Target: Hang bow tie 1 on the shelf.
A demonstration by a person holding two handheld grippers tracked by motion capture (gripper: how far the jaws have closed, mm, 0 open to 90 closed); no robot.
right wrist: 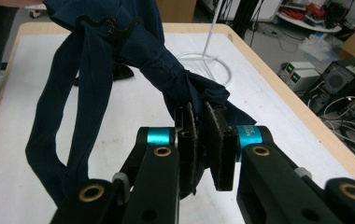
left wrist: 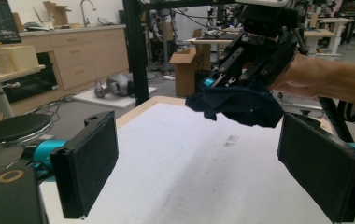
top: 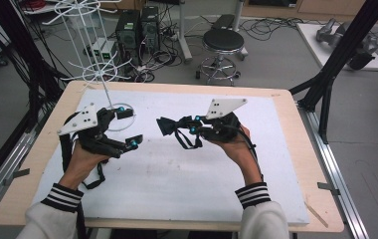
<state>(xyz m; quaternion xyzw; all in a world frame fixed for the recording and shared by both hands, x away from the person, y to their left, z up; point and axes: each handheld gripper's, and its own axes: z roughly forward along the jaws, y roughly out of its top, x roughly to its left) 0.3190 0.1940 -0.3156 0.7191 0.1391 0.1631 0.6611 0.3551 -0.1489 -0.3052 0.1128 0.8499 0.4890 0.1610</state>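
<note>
A dark navy cloth (top: 166, 125) with hanging straps is held above the white mat (top: 177, 174). My right gripper (top: 195, 125) is shut on it, and in the right gripper view the pads (right wrist: 220, 140) pinch a fold while the rest of the cloth (right wrist: 119, 51) trails up and to the left. My left gripper (top: 129, 127) stands open to the left of the cloth, apart from it. Its two wide black pads (left wrist: 89, 163) have nothing between them. Beyond them hangs the cloth (left wrist: 241, 105) under the right gripper (left wrist: 213, 84).
A white wire rack (top: 95, 69) stands at the mat's far left, its ring base (top: 122, 119) just behind my left gripper. The wooden table edge (top: 296, 149) frames the mat. A stool (top: 222, 42), computers (top: 137, 27) and a black frame post (top: 341, 45) are beyond the table.
</note>
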